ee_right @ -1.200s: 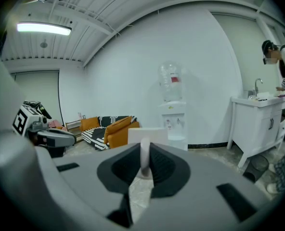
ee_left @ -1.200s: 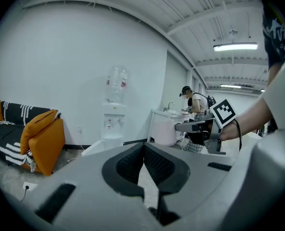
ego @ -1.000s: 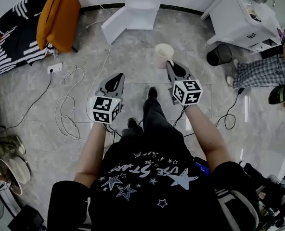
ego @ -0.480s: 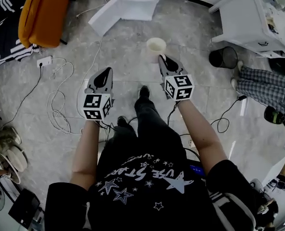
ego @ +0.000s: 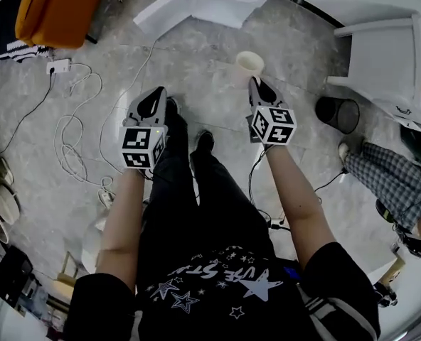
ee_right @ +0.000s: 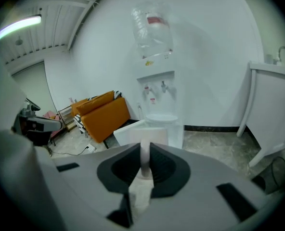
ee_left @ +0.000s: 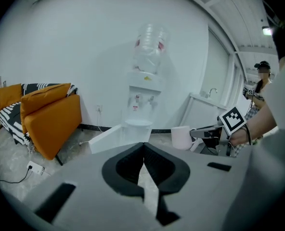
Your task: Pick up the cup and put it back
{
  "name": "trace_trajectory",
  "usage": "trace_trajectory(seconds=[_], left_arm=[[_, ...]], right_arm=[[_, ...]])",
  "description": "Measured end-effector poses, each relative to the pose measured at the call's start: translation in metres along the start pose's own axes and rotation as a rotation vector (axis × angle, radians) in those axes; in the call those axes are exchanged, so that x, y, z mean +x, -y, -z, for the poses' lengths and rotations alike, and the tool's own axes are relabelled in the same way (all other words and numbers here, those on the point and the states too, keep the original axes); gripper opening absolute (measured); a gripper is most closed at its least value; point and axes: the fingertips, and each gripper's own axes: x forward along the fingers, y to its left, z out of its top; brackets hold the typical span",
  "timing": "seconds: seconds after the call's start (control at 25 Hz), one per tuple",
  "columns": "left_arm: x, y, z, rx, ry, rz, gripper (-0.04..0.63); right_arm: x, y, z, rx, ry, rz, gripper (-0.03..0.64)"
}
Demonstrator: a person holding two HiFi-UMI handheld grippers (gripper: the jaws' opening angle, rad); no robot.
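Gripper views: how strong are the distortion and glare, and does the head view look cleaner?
Left gripper view: heavy fisheye, black corners, dispenser bowed and soft. Right gripper view: same fisheye; ceiling light flares upper left; cup between the jaws is blurred, too near. Head view: evenly lit, milder bowing at the edges, no strong glare.

We see a cream cup (ego: 249, 62) above a grey marbled floor (ego: 210, 98). The left claw (ego: 153, 99) and the right claw (ego: 257, 86) are grey and black, each with a cube (ego: 273, 125) of black-and-white square markers. The sofa (ee_left: 51, 117) is orange, and the cloth (ee_left: 12, 124) beside it is striped black and white. The water dispenser (ee_right: 154, 100) is white and the bin (ego: 338, 114) is black. Our shirt (ego: 217, 290) is black with white stars.
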Motion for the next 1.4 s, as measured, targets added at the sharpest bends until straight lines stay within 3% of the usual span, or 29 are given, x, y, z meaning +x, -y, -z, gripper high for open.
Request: trace_trajectory(seconds=[0.28,0.68,0.88,1.08,1.4], left_arm=[[0.114,-0.046,0.038,0.011,-0.043,0.071,0.011],[0.265,-0.143,0.101,-0.014,-0.078,0.081,0.011],[0.33,-0.171,0.129,-0.036,-0.05,0.088,0.011],[0.374,-0.19,0.164,-0.019,-0.036,0.099,0.011],[0.425,-0.212,0.184,-0.035,0.054,0.093,0.011]], right_arm=[[0.126,0.028,0.018,-0.039,-0.077,0.026,0.041],[0.329,0.071,0.056,-0.066,-0.132,0.06,0.041],[0.428,0.111,0.059,-0.044,-0.067,0.102,0.041],[0.512,0.144,0.072,-0.086,-0.008,0.12,0.041],[0.587,0.185,0.069,-0.052,0.141,0.189,0.041]])
